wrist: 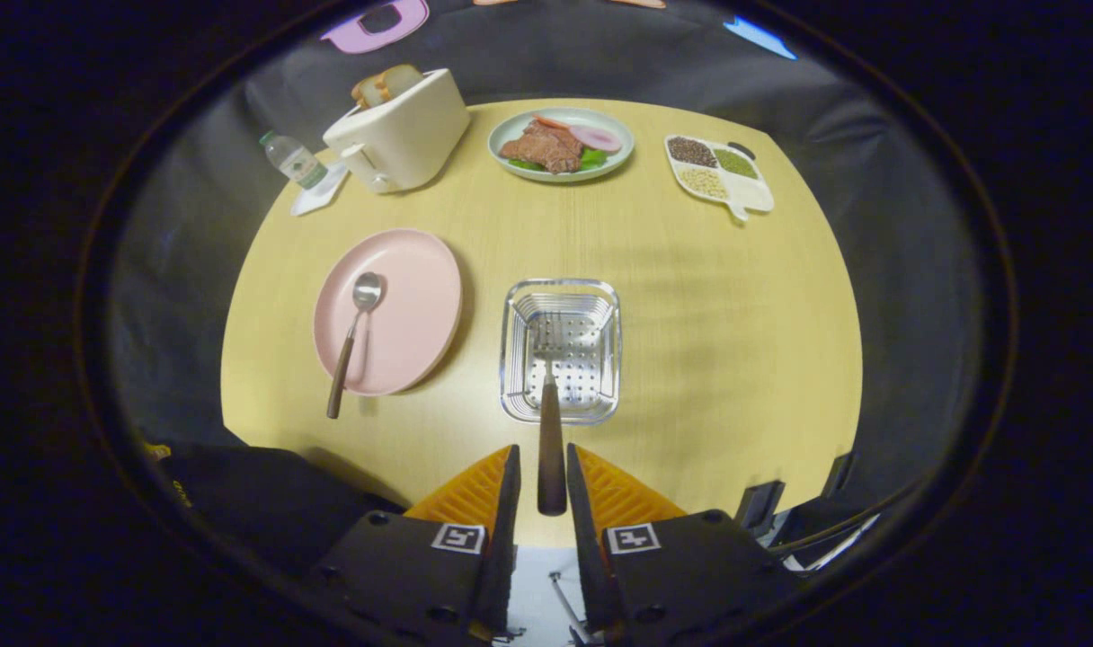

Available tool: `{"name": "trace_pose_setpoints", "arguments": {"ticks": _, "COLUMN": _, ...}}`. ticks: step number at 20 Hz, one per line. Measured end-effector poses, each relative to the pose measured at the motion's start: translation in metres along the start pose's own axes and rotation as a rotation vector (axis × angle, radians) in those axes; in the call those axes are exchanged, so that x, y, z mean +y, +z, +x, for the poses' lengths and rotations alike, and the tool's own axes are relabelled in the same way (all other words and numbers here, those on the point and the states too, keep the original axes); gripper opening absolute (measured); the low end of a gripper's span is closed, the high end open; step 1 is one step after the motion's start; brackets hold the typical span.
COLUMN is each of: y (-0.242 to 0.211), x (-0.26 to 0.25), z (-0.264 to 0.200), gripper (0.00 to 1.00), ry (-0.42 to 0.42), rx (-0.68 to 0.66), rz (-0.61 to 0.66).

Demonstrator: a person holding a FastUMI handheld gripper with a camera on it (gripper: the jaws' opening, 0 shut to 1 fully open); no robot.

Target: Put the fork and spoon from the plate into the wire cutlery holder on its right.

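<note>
Over wire holder (pixel 560 350): gripper (pixel 543 481) clamps fork (pixel 551 440), tines inside | pink plate (pixel 421 314): spoon (pixel 353 337)

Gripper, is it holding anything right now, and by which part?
Yes. The gripper is shut on the fork, both fingers pressing its dark handle near the end, with the tines out ahead over the wire cutlery holder.
</note>
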State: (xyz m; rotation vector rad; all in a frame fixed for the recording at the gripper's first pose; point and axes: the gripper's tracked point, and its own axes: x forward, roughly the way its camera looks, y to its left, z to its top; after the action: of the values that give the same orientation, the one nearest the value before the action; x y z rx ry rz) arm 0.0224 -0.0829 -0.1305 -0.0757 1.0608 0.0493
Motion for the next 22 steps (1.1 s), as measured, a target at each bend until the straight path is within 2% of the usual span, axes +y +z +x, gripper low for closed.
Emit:
{"name": "trace_pose_setpoints", "arguments": {"ticks": 5, "y": 0.017, "x": 0.006, "z": -0.016, "gripper": 0.93, "ry": 0.021, "rx": -0.168, "rz": 0.086}}
{"name": "trace_pose_setpoints", "arguments": {"ticks": 6, "y": 0.023, "x": 0.007, "z": -0.019, "gripper": 1.00, "ry": 0.016, "rx": -0.215, "rz": 0.090}}
{"name": "trace_pose_setpoints", "arguments": {"ticks": 9, "y": 0.036, "x": 0.015, "z": -0.033, "gripper": 1.00, "ry": 0.006, "rx": -0.337, "rz": 0.091}}
{"name": "trace_pose_setpoints", "arguments": {"ticks": 14, "y": 0.053, "x": 0.052, "z": -0.049, "gripper": 1.00, "ry": 0.035, "rx": -0.499, "rz": 0.139}}
{"name": "trace_pose_setpoints", "arguments": {"ticks": 17, "y": 0.060, "x": 0.077, "z": -0.043, "gripper": 1.00, "ry": 0.030, "rx": -0.587, "rz": 0.152}}
{"name": "trace_pose_setpoints", "arguments": {"ticks": 22, "y": 0.061, "x": 0.125, "z": -0.017, "gripper": 1.00, "ry": 0.053, "rx": -0.649, "rz": 0.174}}
